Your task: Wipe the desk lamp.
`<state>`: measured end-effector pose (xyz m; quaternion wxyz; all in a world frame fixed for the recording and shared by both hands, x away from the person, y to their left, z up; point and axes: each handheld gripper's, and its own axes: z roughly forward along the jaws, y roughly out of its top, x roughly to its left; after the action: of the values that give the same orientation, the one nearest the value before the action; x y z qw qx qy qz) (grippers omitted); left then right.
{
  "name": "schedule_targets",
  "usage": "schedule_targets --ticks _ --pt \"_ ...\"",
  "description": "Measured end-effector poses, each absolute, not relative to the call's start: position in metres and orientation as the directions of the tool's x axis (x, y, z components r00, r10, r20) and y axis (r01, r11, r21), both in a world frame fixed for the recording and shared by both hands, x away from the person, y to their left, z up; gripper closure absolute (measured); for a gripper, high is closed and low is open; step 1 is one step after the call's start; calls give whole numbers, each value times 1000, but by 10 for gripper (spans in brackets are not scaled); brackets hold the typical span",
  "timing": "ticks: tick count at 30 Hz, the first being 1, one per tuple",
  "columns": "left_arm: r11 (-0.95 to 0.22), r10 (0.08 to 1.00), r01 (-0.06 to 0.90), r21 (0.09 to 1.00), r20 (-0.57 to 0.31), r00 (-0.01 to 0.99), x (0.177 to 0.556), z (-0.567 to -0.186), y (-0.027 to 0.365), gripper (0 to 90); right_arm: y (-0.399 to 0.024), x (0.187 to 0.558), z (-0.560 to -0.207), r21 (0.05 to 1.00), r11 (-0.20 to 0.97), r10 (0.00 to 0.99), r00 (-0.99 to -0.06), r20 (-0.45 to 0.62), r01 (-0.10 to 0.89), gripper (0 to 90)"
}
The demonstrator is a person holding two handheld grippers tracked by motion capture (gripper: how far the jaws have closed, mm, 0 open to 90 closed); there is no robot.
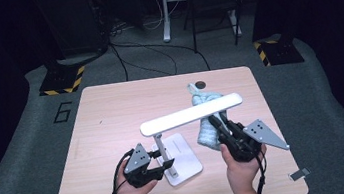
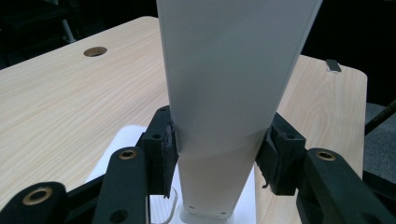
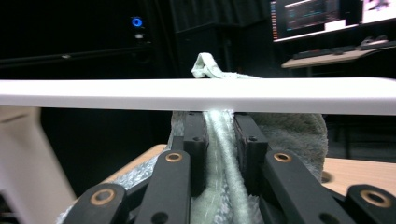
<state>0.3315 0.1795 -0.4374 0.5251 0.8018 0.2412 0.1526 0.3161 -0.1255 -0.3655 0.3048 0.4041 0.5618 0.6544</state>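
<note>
A white desk lamp (image 1: 184, 125) stands at the lower middle of the table (image 1: 111, 110) in the high view, its base (image 1: 184, 163) near the front edge and its long head (image 1: 190, 114) slanting up to the right. The left gripper (image 1: 161, 161) grasps the lamp low down; in the left gripper view its pads (image 2: 164, 149) press both sides of the white arm (image 2: 224, 107) just above the base. The right gripper (image 1: 219, 128) is clenched on a pale cloth (image 1: 207, 132), which bunches between its jaws in the right gripper view (image 3: 219, 154), right under the lamp head (image 3: 196, 95). The work looks like wiping the lamp: steadying and fetching the cloth are done, and the cloth sits at the head, but how much is already wiped I cannot tell; the rest of the head, arm and base likely remain. The head itself hangs across the cloth's path. A round hole (image 1: 200, 84) marks the table's far edge; a chair (image 1: 210, 1) and cables (image 1: 144, 55) lie beyond, well apart.
</note>
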Motion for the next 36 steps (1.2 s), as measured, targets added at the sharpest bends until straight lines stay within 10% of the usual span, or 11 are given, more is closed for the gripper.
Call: schedule_targets --ticks 22,36 --pt "-334 539 230 914 -15 842 333 -437 181 528 -174 332 -370 986 -163 928 -334 168 44 777" --pt "-328 545 234 915 -19 838 332 -437 180 529 -125 312 -359 993 -113 854 -506 116 37 777"
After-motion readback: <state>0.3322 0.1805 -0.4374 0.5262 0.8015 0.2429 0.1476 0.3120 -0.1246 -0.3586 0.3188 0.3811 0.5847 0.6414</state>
